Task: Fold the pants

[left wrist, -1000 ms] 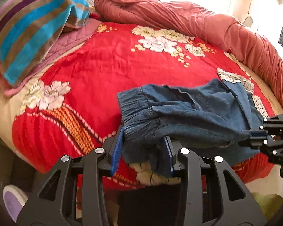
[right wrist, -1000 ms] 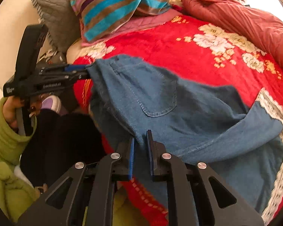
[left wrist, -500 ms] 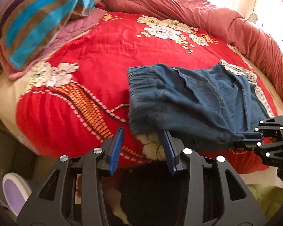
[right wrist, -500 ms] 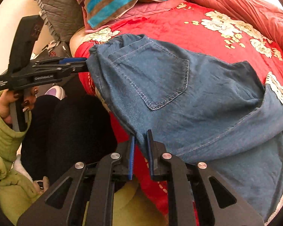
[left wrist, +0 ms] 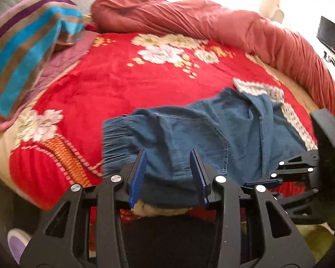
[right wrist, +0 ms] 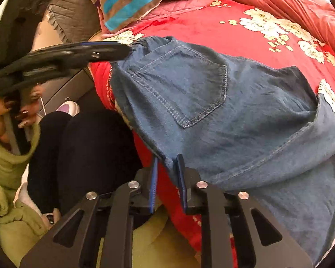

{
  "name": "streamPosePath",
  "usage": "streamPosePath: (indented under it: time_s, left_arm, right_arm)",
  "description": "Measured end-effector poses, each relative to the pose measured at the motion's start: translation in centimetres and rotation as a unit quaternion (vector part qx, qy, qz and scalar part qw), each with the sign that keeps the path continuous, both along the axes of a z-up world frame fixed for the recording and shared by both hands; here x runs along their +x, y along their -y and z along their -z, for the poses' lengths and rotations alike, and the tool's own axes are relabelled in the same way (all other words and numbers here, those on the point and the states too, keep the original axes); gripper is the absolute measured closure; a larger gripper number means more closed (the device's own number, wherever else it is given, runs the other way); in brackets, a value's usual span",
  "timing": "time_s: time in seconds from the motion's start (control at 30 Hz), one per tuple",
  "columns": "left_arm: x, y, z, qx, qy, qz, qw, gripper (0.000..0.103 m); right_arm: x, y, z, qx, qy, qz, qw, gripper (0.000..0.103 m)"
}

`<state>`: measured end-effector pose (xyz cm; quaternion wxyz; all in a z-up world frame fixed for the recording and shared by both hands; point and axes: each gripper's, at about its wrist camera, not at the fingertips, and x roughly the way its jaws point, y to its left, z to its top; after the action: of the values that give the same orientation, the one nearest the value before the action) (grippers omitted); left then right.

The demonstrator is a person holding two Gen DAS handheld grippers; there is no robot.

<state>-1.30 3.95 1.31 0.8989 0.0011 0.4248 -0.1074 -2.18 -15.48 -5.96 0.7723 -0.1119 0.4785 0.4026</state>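
Blue denim pants (left wrist: 201,134) lie spread near the front edge of the bed, back pocket (right wrist: 189,89) up. My left gripper (left wrist: 168,172) holds the gathered waistband, which fills the gap between its blue pads. In the right wrist view, the left gripper (right wrist: 122,50) meets the waistband corner from the left. My right gripper (right wrist: 167,174) is at the pants' near edge and its jaws are opening. A fold of denim hangs between them against the right pad, and the left pad stands clear of it. The left wrist view shows the right gripper (left wrist: 248,184) side-on at the right.
The bed has a red flowered blanket (left wrist: 122,84). A rust-red quilt roll (left wrist: 212,29) lies along its far side and a striped towel (left wrist: 22,55) on pillows at the left. White lace trim (left wrist: 268,91) lies beyond the pants. The person's black-clad legs (right wrist: 89,151) and green sleeve (right wrist: 9,167) are close below.
The right jaws, shut on the pants' edge before, have parted. The left gripper has shifted and the waistband again sits deep between its fingers. The pants lie flatter on the bed.
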Motion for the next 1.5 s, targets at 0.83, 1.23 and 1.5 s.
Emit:
streamPosePath:
  time_s: [0.83,1.23,1.5]
  left_arm:
    - [0.8,-0.4,3.9,0.018,-0.044,-0.006,0.9989,0.071]
    - [0.2,0.4,2.8,0.026,-0.037,-0.005,0.999,0.061]
    - [-0.4,1.3,0.5,0.02,-0.015,0.001,0.9997,0.049]
  right_arm:
    - [3.2,1.1,0.9,-0.009,-0.021,0.092,0.995,0.057]
    - [4.2,5.2,-2.5,0.025,0.015,0.154,0.988,0.043]
    - [6.5,8.4,-4.3,0.022,0.059,0.205,0.977,0.037]
